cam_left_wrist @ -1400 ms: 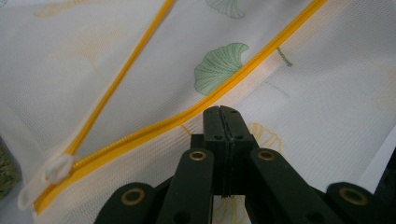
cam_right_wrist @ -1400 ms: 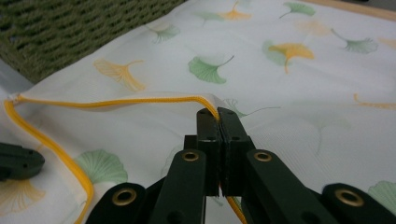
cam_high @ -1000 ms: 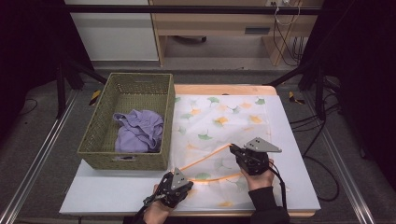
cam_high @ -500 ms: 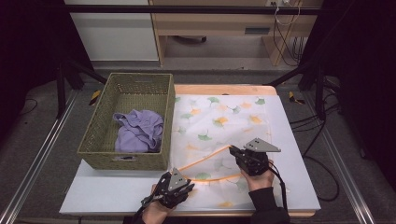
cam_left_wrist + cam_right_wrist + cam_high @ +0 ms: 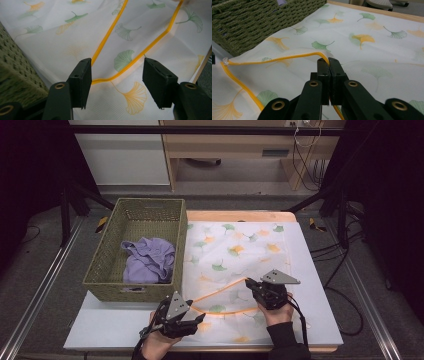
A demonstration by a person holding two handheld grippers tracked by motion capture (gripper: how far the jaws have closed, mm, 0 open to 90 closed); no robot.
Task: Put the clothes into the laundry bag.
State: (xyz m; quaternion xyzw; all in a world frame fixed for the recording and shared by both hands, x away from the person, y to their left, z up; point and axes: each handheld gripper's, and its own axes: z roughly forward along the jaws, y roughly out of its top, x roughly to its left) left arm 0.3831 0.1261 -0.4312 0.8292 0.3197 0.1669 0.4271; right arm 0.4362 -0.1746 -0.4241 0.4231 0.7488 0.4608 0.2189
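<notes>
Bag: a white mesh laundry bag (image 5: 235,270) printed with green and yellow ginkgo leaves lies flat on the table (image 5: 100,330), right of the basket, its near part toward both hands.
Zip edge: an orange zip edge (image 5: 220,312) runs as two lines across the bag's near part, one slanting toward the far right, one curving along the near side.
Right gripper: the right gripper (image 5: 255,287) is at the right end of the opening; in the right gripper view its jaws are pressed together on the orange edge (image 5: 322,55), lifting the mesh into a small ridge.
Left gripper: the left gripper (image 5: 199,320) is at the bag's near left corner. Its jaws have just been opening and stand well apart; in the left gripper view the orange edge (image 5: 117,75) lies on the table between them, free of both pads.
Change: a second ago the left jaws were together at that corner; now they are spread and the gripper sits a little higher. The right gripper has kept its grip in the same place.
Basket: a woven olive-green basket (image 5: 105,265), rectangular with a coarse braided wall, stands on the left.
Cloth: a crumpled lilac cloth (image 5: 150,262) lies inside it.
Table: white smooth top with a pale wooden rim.
</notes>
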